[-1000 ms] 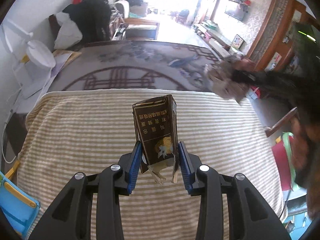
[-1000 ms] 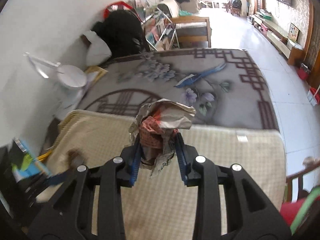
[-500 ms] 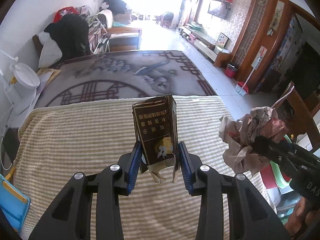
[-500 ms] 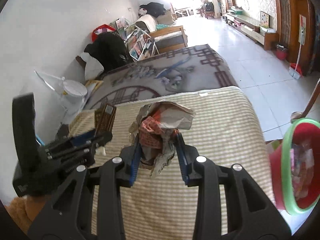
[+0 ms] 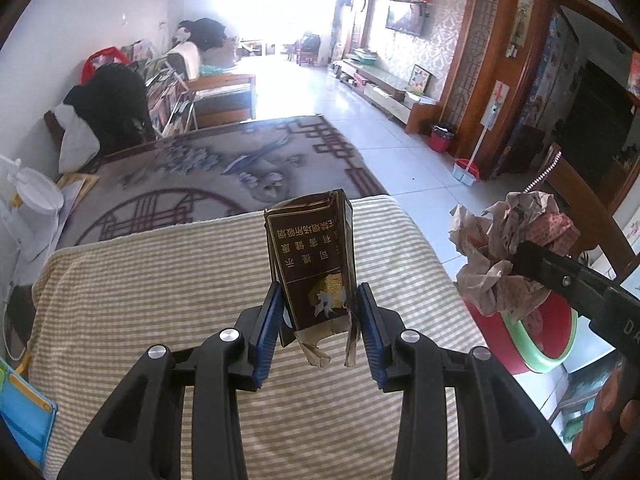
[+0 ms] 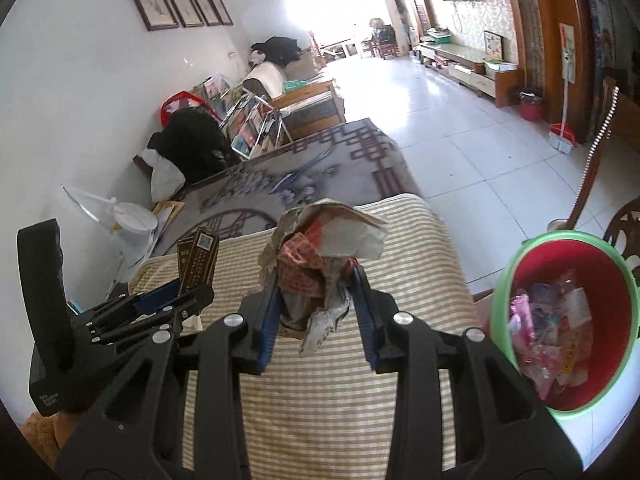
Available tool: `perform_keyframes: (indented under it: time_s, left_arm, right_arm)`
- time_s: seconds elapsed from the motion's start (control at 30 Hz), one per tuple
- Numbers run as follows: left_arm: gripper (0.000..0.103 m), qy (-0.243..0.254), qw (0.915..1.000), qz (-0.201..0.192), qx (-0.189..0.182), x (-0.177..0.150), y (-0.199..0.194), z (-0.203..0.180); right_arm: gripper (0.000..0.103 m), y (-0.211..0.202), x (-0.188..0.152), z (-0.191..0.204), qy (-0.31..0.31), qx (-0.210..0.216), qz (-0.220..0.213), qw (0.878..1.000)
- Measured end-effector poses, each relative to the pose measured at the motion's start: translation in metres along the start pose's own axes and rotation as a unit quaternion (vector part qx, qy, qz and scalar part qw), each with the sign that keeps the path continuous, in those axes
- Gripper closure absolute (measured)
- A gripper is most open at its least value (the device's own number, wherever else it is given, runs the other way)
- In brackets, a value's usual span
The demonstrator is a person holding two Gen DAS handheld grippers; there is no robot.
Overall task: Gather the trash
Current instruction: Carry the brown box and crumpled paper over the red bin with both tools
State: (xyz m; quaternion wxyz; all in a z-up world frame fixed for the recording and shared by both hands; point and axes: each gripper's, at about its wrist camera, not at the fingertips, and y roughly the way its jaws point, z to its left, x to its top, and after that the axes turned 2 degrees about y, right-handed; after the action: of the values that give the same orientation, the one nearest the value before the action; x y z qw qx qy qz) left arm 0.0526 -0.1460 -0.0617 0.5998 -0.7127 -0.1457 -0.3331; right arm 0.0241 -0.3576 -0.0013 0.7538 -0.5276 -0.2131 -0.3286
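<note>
The left gripper (image 5: 318, 318) is clenched on a dark brown carton (image 5: 310, 264), its blue pads (image 5: 267, 330) pressing both sides. The carton stands upright between them, its torn flaps hanging below the grip, gold print and a gold emblem facing the camera. It is held above a bed (image 5: 160, 304) covered in a beige striped sheet.

In the left wrist view the right gripper reaches in from 3 o'clock, and the paper wad (image 5: 506, 256) it carries hangs off the bed's edge, above the near rim of a red bin (image 5: 538, 330) with a green rim. The wad is crumpled, pale brown with reddish patches.

In the right wrist view the right gripper (image 6: 316, 302) is clamped on that same wad (image 6: 320, 260), which bulges above the pads and trails a ragged strip below. The bin (image 6: 568, 320) stands on the floor at 3 o'clock, just beside the bed (image 6: 400, 288), and is already partly filled with bright wrappers (image 6: 548, 340). The wad is still over the sheet in this view, near the bin but not above its opening.

At 9 o'clock in the same view the left gripper (image 6: 168, 298) shows from the side with the carton (image 6: 198, 260) sticking up out of it, well left of the bin.

Past the bed, at 12 o'clock, lies a grey patterned rug (image 5: 224, 168), then pale floor tiles (image 6: 460, 128). A white fan (image 5: 32, 200) stands at 9 o'clock against the wall.
</note>
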Motion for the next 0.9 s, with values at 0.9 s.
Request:
perform_keyframes:
  time_s: [0.9]
  left_arm:
    - [0.068,0.023,0.9997,-0.008,-0.005,0.008,-0.003,-0.081]
  right_arm:
    - [0.069,-0.043,0.007,-0.068,0.013,-0.017,-0.029,0.999]
